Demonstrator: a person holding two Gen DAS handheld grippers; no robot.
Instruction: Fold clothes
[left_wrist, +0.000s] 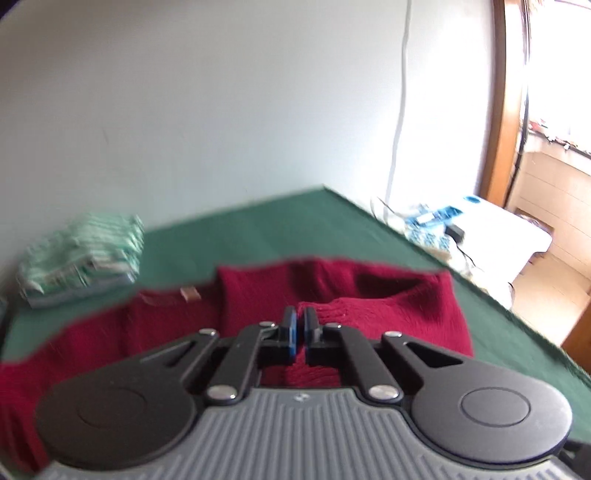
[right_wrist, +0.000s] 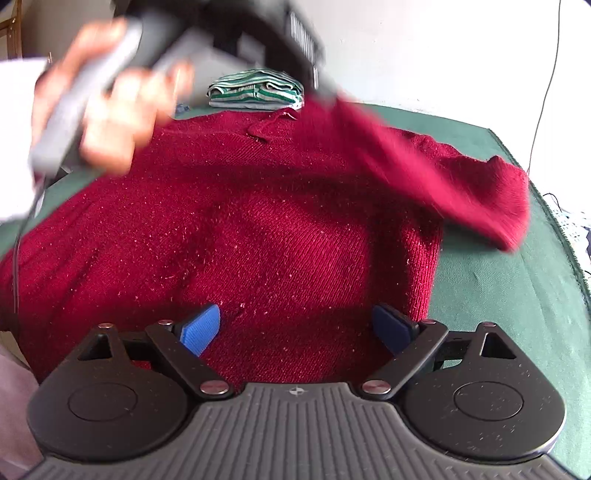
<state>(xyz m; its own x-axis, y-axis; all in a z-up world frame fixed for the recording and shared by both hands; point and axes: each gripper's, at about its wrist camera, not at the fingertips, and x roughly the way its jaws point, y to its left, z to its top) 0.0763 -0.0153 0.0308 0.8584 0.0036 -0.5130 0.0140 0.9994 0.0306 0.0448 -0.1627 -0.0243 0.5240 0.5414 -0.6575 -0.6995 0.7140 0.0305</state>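
Red knit, a sweater, is spread on the green counter; its sleeve is pinched by the clenched left tool. The right tool is held released above the hem. The sleeve should be laid flat across the body, tension kept even.

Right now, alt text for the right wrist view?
The open right claw hovers over a dark red knit sweater spread on a green table cover. A hand holds the left claw, which lifts one sleeve. A folded green-striped stack sits behind.
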